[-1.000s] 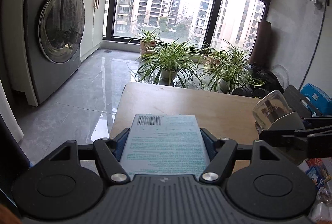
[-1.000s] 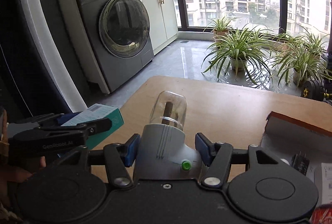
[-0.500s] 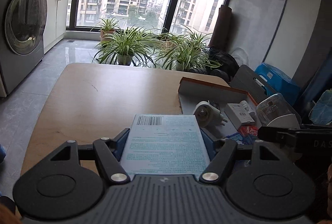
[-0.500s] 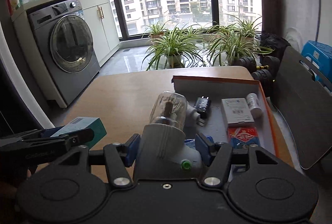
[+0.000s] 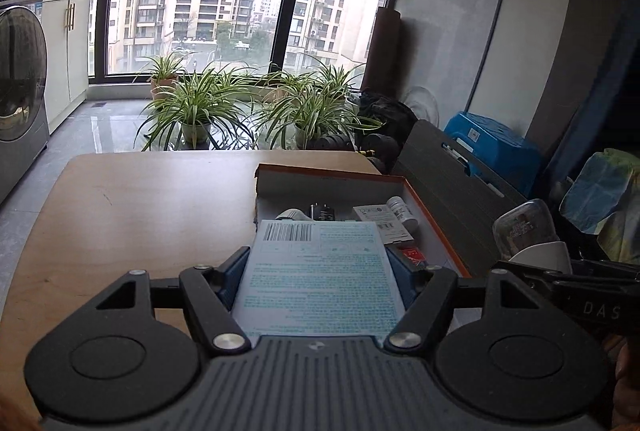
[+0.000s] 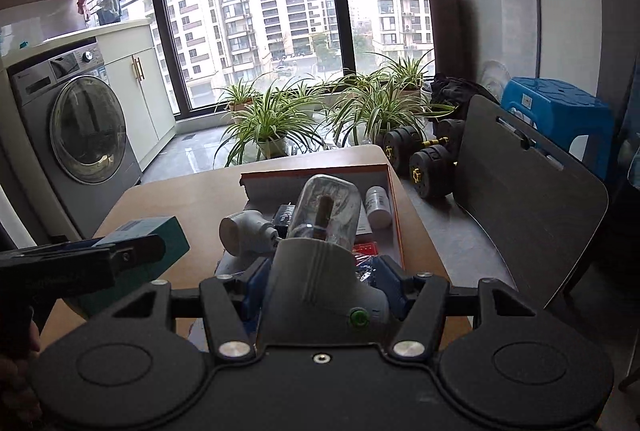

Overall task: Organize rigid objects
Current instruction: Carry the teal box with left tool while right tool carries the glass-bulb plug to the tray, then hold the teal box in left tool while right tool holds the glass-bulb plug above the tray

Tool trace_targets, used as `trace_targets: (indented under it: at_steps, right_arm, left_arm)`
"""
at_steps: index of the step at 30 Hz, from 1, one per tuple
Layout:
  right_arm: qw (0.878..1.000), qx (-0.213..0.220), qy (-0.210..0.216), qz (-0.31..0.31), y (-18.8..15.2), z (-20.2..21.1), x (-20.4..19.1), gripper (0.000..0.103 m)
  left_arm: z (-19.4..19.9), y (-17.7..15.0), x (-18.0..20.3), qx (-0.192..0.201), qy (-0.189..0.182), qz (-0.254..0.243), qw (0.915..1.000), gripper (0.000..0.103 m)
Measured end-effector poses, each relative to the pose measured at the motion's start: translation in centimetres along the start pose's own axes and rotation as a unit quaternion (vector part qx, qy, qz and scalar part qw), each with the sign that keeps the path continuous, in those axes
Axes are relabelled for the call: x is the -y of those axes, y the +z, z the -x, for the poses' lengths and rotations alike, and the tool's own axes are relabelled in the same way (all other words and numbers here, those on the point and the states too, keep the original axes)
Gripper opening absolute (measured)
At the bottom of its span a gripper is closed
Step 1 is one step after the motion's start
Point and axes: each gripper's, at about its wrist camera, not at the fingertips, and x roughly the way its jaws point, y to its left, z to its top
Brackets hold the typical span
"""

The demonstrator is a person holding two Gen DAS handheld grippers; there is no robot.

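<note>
My left gripper (image 5: 318, 269) is clamped on the teal box (image 5: 320, 275), lower centre of frame, long axis pointing away toward the tray (image 5: 424, 201). My right gripper (image 6: 320, 273) squeezes the clear-topped gadget (image 6: 326, 231), dome pointing forward. Worry: the tray's crowded, so either could land on the white bottle (image 6: 378, 207).
</note>
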Motion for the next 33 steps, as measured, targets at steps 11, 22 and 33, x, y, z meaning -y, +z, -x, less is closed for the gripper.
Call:
trace_targets:
  at_steps: [11,22,33]
  right_arm:
    - [1.000,0.005,0.011,-0.011,0.0,-0.3,0.7,0.070]
    - [1.000,0.002,0.016,-0.011,-0.2,-0.6,0.9,0.070]
    - [1.000,0.000,0.018,-0.010,-0.4,-0.7,0.7,0.070]
  left_arm:
    - [-0.5,-0.8,1.5,-0.014,0.004,-0.004,0.9999,0.072]
    - [-0.3,-1.1,2.3,-0.022,0.010,-0.007,0.9997,0.072]
    - [-0.4,-1.2,2.9,-0.027,0.010,-0.010,0.9995,0.072]
